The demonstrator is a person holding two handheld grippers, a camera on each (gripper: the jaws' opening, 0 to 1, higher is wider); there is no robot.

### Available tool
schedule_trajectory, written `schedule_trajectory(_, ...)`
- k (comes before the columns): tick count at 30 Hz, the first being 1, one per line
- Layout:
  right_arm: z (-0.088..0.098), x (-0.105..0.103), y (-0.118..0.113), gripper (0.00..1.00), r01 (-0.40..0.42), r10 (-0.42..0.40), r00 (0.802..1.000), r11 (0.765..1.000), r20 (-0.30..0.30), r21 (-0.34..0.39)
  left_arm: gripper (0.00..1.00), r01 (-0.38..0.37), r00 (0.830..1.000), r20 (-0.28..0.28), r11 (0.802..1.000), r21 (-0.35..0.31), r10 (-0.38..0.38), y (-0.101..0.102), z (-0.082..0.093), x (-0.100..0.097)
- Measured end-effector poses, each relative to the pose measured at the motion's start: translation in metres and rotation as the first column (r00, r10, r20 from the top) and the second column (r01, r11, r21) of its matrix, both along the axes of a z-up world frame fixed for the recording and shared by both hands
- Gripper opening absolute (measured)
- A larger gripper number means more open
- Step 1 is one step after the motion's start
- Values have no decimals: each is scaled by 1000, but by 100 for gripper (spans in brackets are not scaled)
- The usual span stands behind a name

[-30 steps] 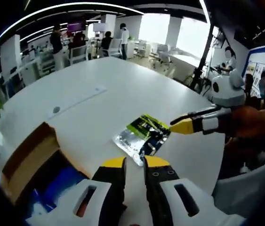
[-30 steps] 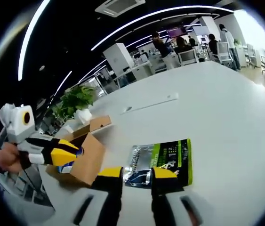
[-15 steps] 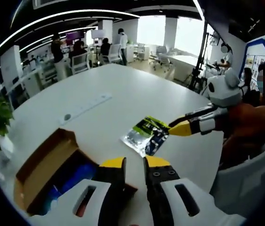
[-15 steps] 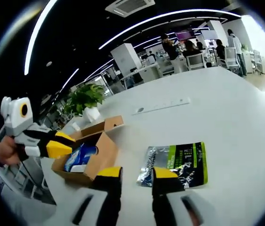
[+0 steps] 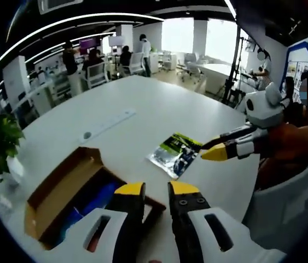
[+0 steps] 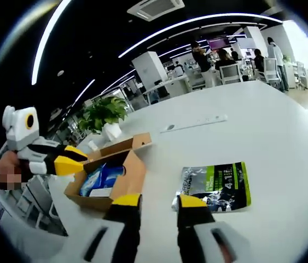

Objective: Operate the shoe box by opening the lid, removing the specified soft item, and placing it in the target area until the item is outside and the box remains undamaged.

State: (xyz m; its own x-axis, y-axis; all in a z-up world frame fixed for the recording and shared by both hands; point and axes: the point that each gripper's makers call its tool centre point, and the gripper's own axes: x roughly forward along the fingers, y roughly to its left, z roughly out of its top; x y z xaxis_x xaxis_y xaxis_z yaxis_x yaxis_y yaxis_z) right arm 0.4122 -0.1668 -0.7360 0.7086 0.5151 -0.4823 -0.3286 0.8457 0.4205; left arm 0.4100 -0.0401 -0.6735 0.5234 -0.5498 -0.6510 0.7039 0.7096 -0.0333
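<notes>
Two grippers hung over the white table [image 5: 159,104], each with yellow-tipped black jaws. The box [image 6: 110,178], plain brown cardboard, sat open with its lid folded back, and something glossy blue and white lay inside it [image 6: 100,178]. Beside the box, flat on the smooth tabletop, lay the pouch [image 6: 215,186]: a crinkled foil packet, silver at one end, with a lime-green band and dark print.

The left gripper [image 5: 156,189] was above the near edge of the box, jaws a narrow gap apart and holding nothing; from the right gripper view it showed at the far side of the box [image 6: 77,160], tips nearly together. The right gripper [image 6: 161,201] hovered at the pouch's silver end, jaws parted with nothing between them; in the left gripper view its pointed tips [image 5: 211,149] sat just beside the pouch [image 5: 174,154] without clearly touching it.

Beyond the box, a long white strip [image 5: 109,121] lay on the table, and a leafy potted plant [image 6: 103,116] stood behind the box.
</notes>
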Motion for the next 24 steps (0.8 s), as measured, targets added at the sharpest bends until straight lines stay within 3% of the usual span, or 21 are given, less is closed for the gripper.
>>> schedule_trajectory(16,15,-1,29,27,-43,43,998,999,37,2,20,-45,999,4,999,0,45,33,8,-3)
schedule_trajectory(24,12,-8,47,31,-92,93,993,995,72,-25,21,-53,998,16,999,-1,53,41,10,-5)
